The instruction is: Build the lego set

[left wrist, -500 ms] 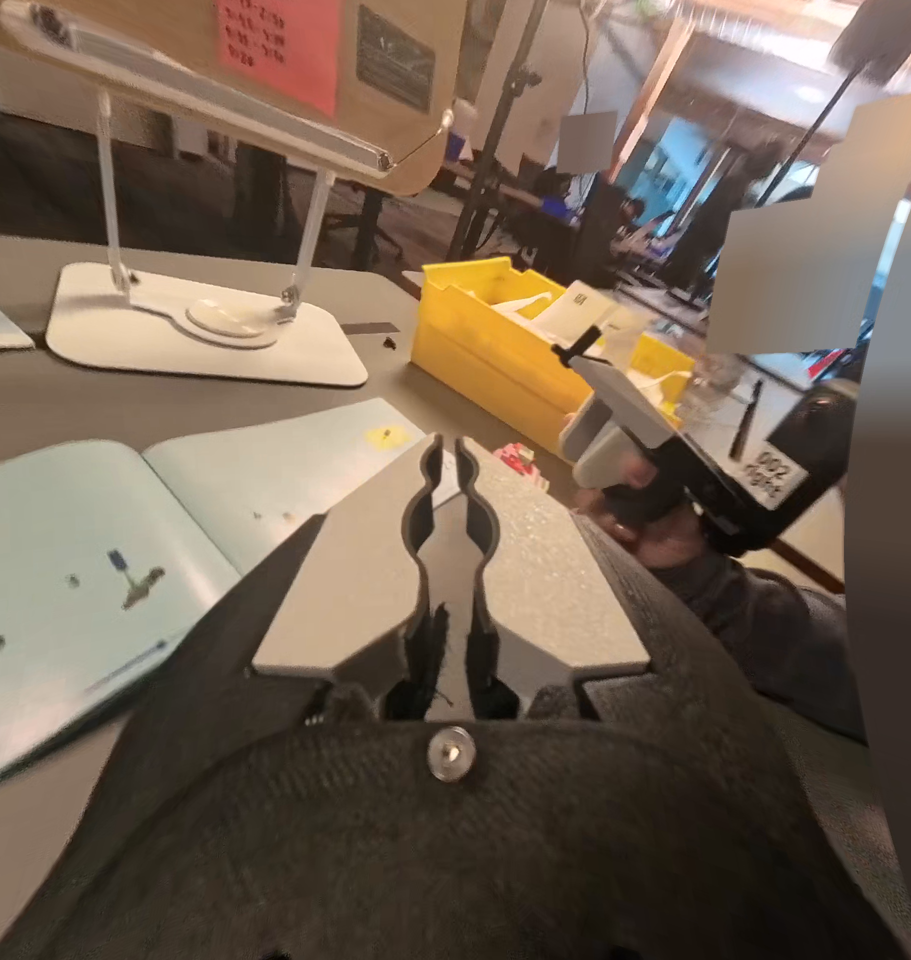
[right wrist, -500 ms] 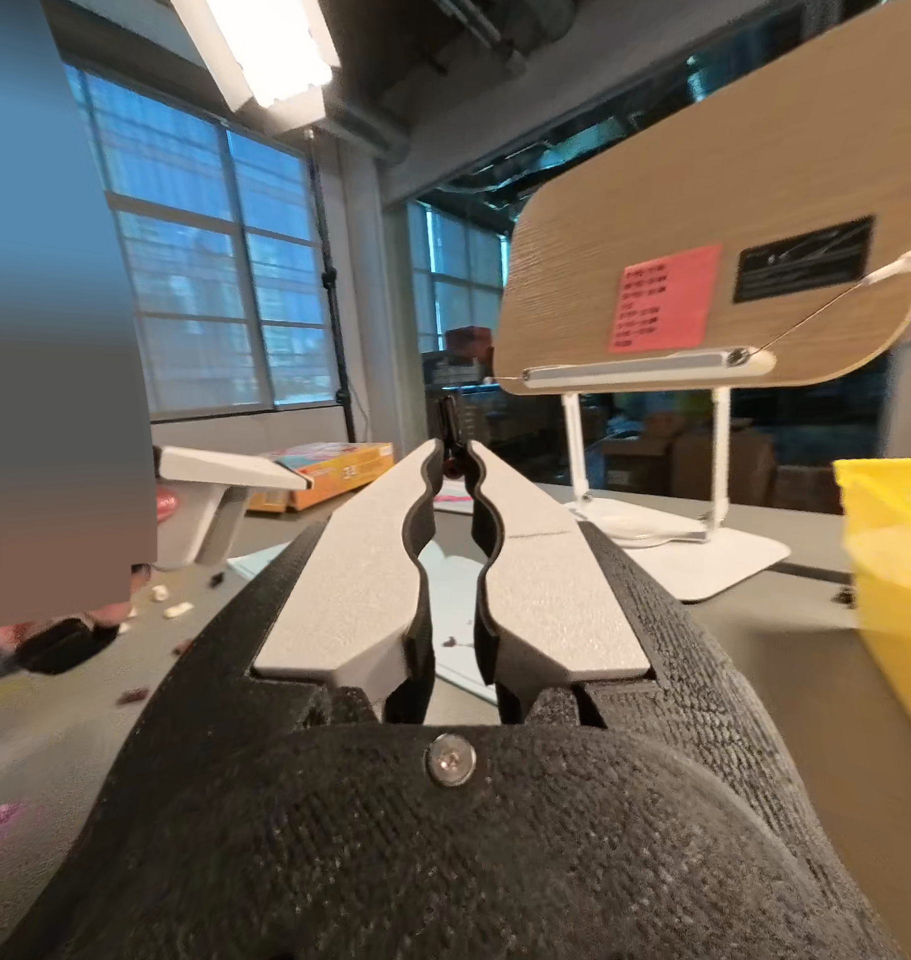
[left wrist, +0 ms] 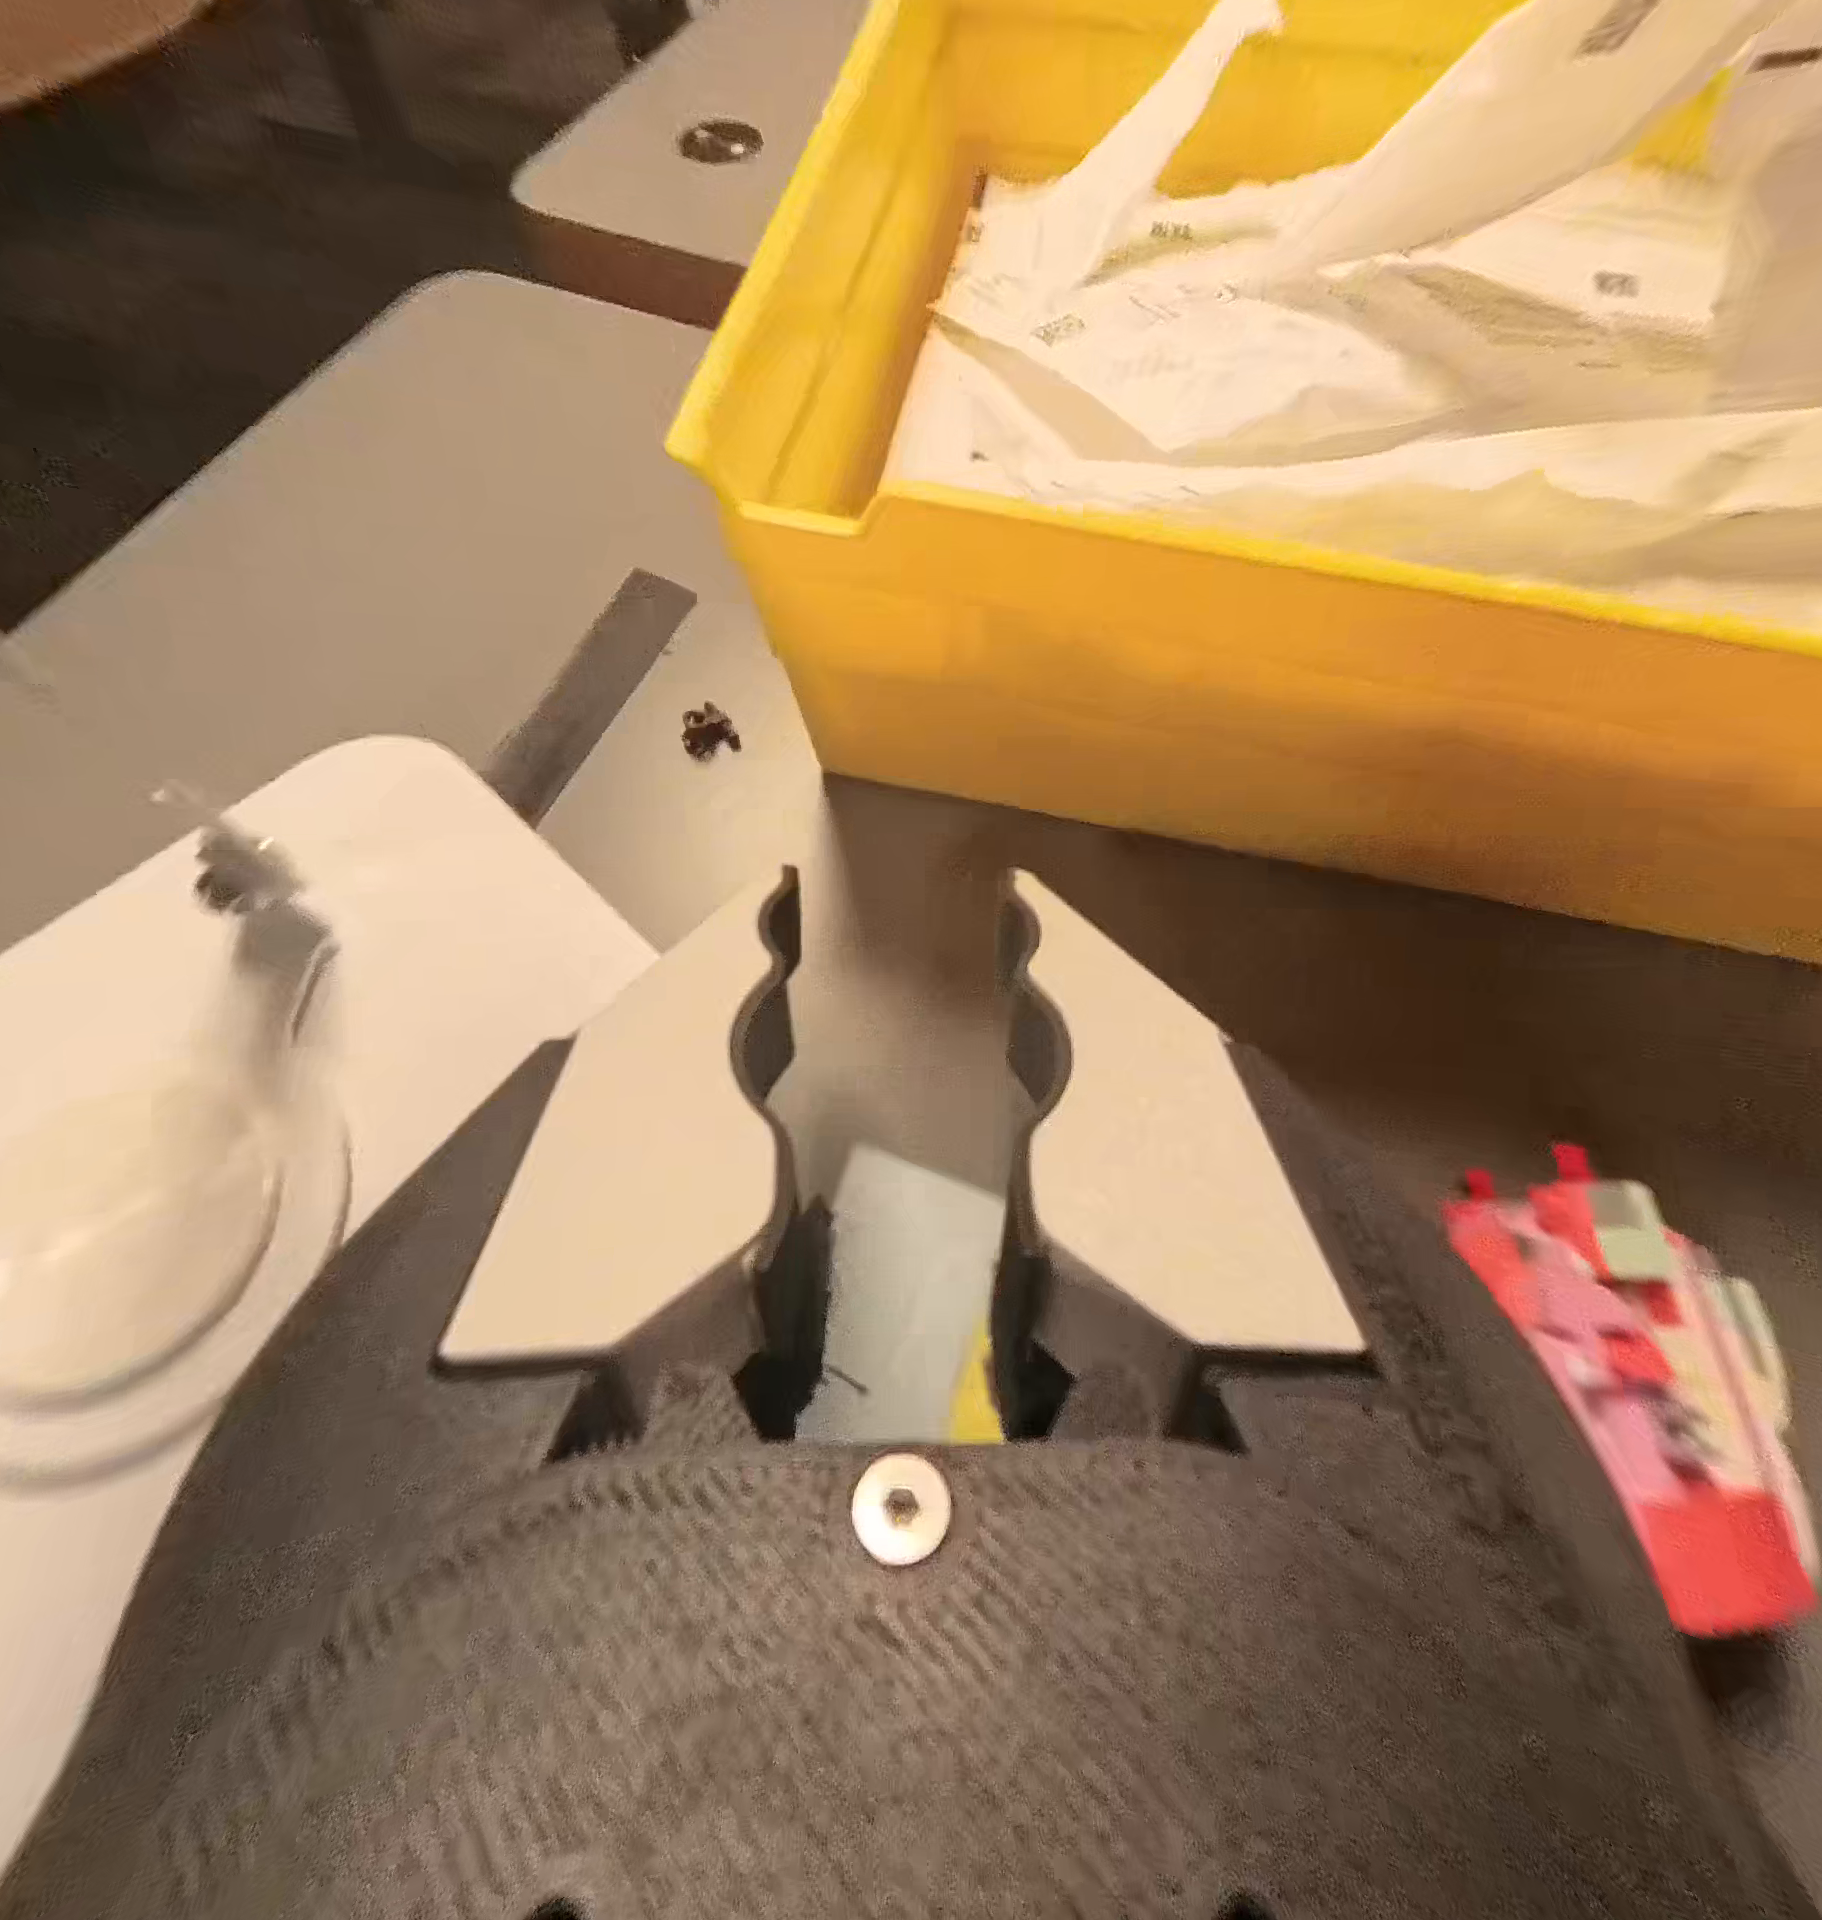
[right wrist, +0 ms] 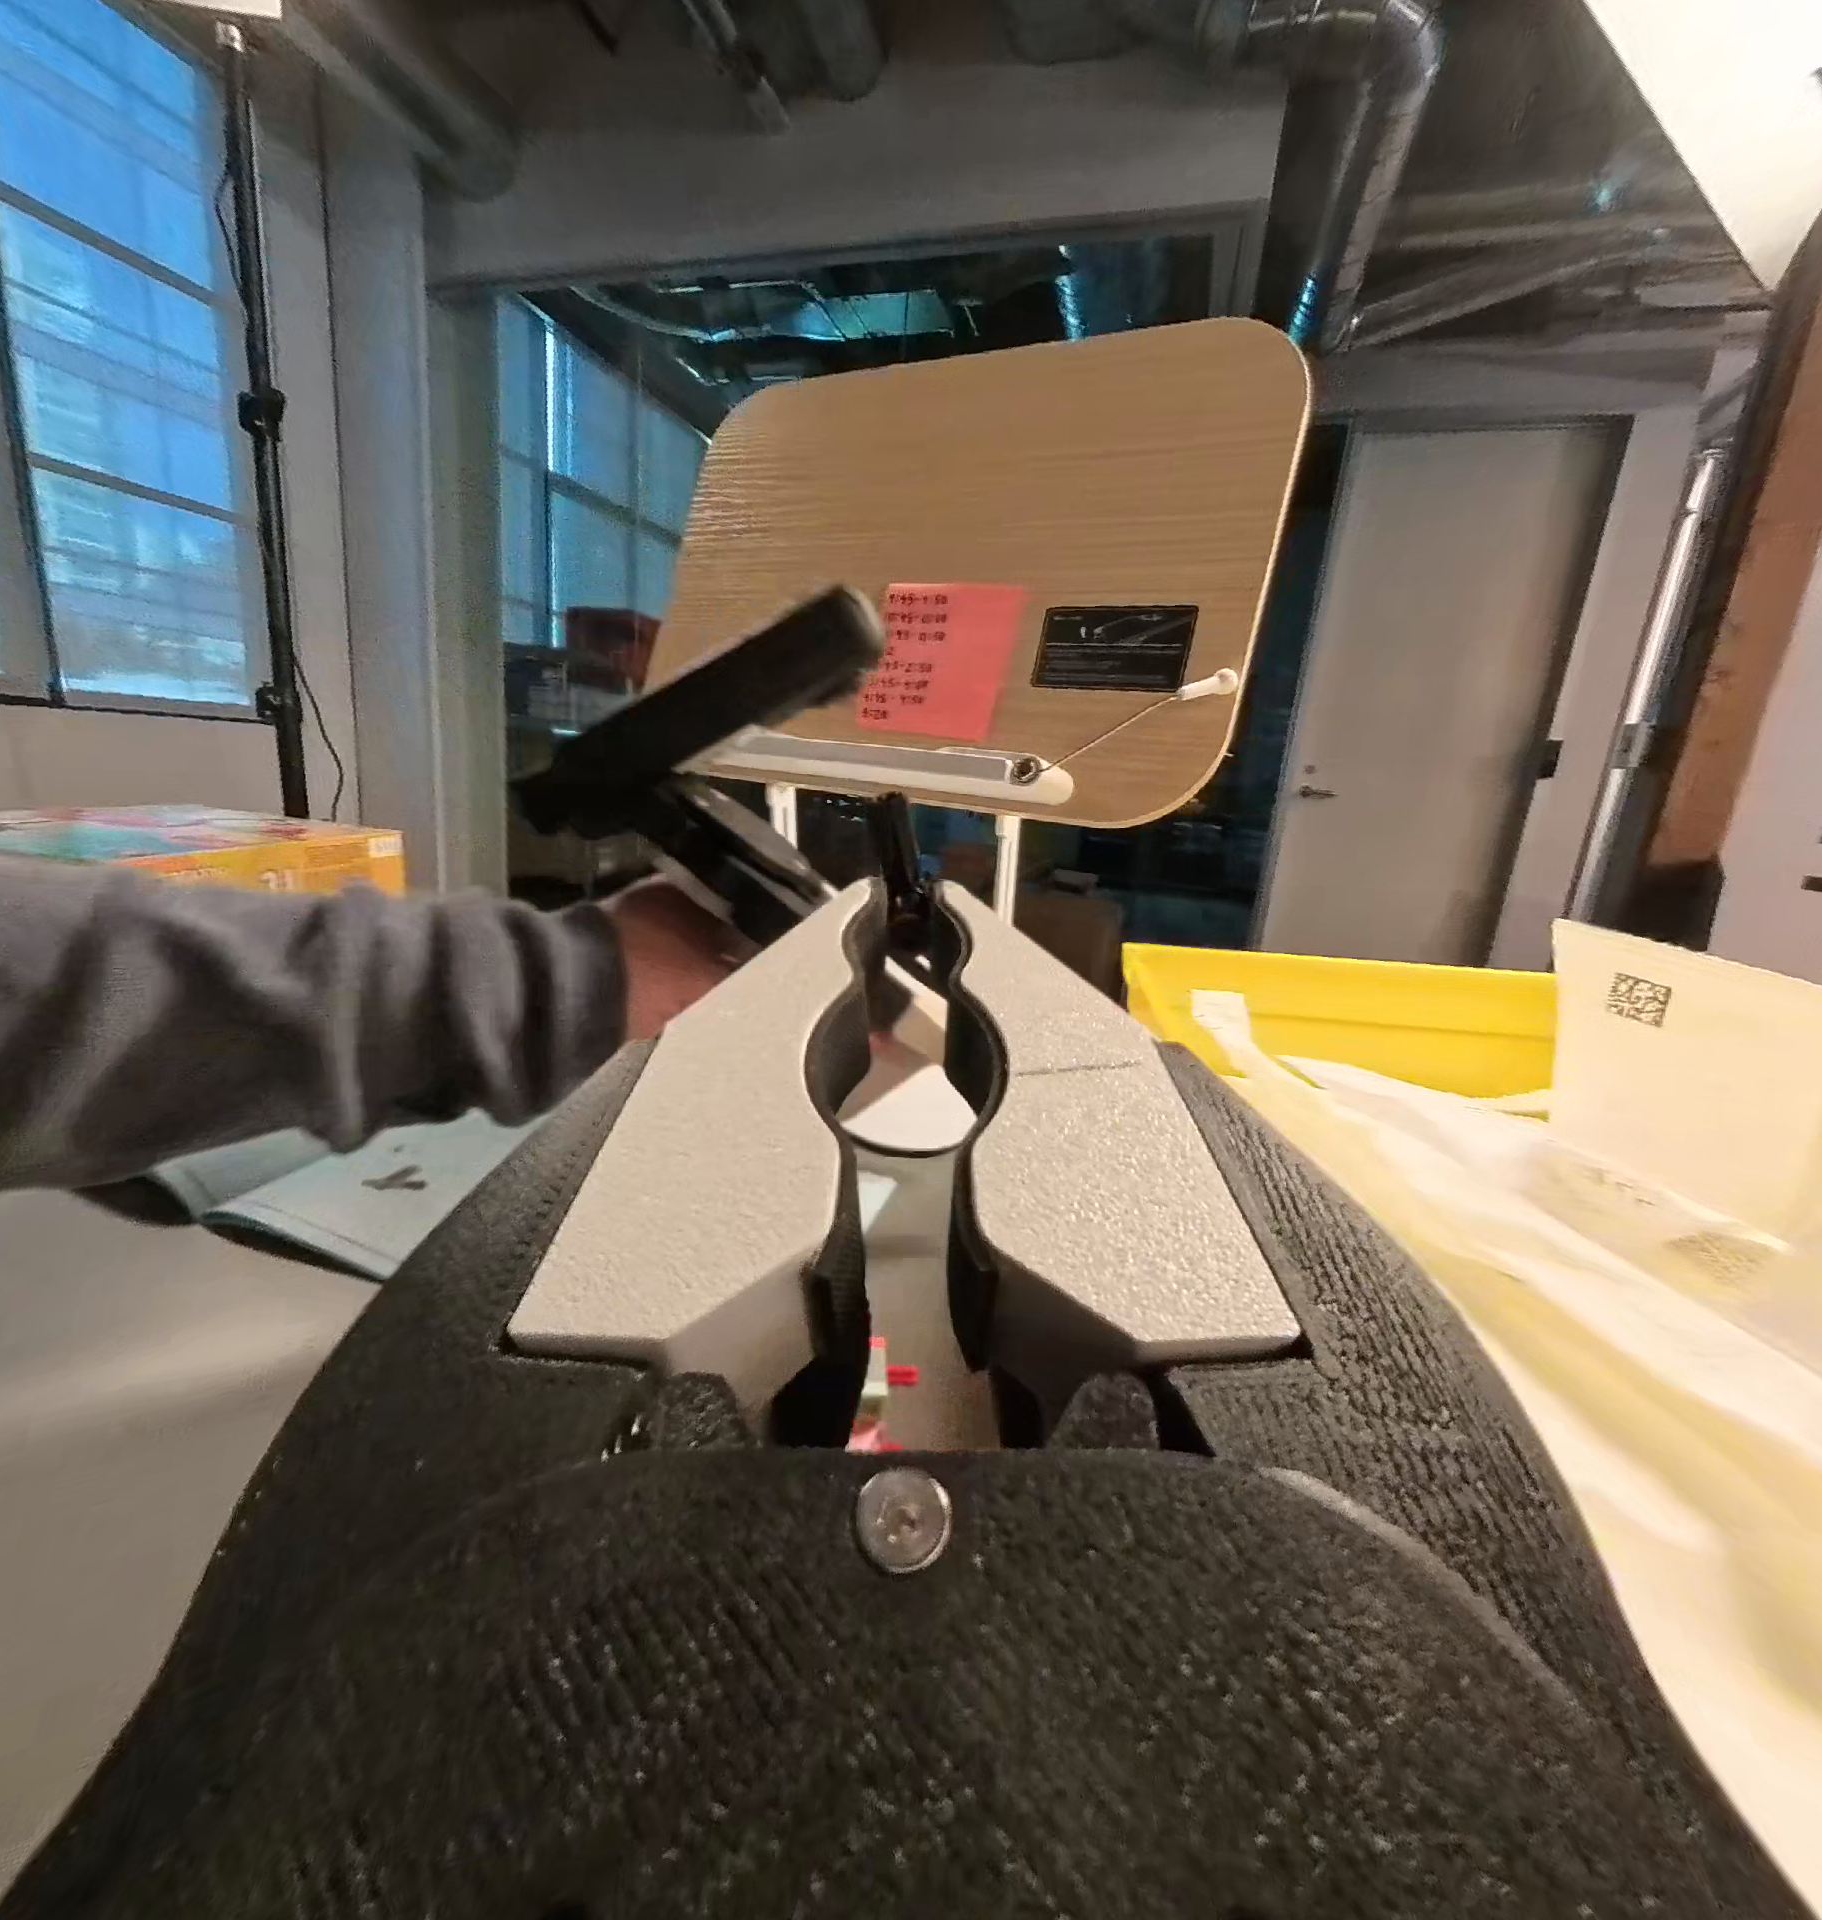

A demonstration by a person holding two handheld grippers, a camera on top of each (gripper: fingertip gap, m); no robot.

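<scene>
The right hand-held gripper [right wrist: 912,914] is clamped at its tips on a small black stick-like part [right wrist: 899,847], probably a thin, light, stiff piece of plastic; its exact kind is hard to tell. It is best pinched low on the shaft. The left hand-held gripper [left wrist: 902,904] stands apart and bare over the grey surface [left wrist: 367,499], just short of the yellow bin [left wrist: 1250,727] of crumpled paper bags [left wrist: 1406,343].

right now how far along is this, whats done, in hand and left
Done: a red and pink brick build lies on the grey table. In hand: the right gripper has its jaws shut on a slim black piece; the left gripper is open beside the yellow plastic bin. Left: white paper bags lie in that bin.
</scene>
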